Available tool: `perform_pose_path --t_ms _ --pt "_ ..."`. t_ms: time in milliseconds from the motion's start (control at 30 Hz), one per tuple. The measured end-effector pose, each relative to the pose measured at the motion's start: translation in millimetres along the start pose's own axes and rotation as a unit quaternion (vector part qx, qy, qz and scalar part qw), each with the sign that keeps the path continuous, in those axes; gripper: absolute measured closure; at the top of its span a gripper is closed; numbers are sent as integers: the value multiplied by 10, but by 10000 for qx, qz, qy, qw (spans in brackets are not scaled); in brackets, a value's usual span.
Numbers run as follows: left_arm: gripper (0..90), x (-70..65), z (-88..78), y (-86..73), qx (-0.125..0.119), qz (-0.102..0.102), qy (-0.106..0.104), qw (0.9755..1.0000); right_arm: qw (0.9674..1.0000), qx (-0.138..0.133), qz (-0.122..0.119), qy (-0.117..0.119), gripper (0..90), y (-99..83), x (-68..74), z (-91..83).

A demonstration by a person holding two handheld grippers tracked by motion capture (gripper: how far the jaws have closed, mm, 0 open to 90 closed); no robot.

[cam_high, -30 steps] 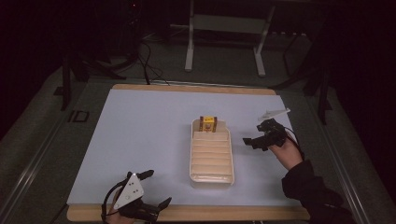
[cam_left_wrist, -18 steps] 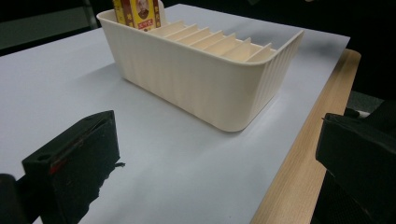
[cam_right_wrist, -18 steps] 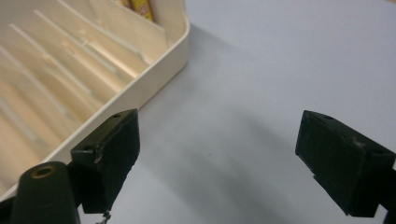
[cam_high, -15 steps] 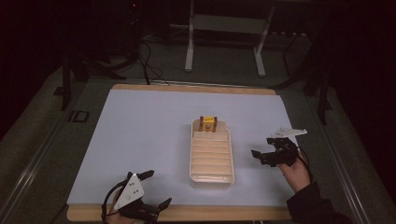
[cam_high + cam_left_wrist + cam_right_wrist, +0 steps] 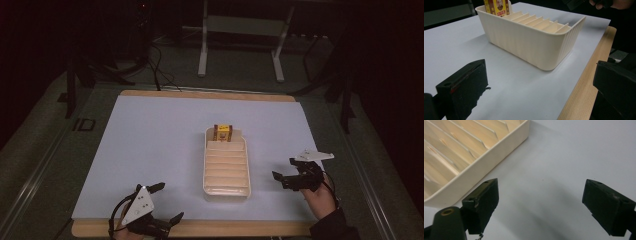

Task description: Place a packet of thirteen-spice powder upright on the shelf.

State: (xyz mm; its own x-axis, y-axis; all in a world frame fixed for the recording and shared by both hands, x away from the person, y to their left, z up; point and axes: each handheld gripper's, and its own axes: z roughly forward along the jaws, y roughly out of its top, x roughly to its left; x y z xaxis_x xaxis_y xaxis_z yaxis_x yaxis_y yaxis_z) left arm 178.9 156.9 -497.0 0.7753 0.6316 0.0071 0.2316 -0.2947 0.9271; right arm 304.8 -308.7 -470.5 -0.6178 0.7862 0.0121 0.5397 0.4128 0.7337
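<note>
— Cream slotted tray sits mid-surface, a yellow box upright in its far slot. What changed?

— Right hand-held gripper drew back toward the near edge, jaws apart, empty. Left hand-held gripper rests agape. Placement looks finished.

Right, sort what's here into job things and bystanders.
In the job:
cream slotted tray
yellow box standing in its far slot
right gripper, open beside the tray
left gripper, open

Lying about:
metal stand behind the table
floor cables
</note>
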Motion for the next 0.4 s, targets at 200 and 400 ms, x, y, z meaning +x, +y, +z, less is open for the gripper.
perform_pose_path --t_ms 200,400 --pt "0 6 3 3 6 1 -2 10000 9998 -14 158 75 138 -57 -49 -22" --pt "0 6 0 4 -2 1 3 10000 9999 3 95 41 141 -62 -48 1"
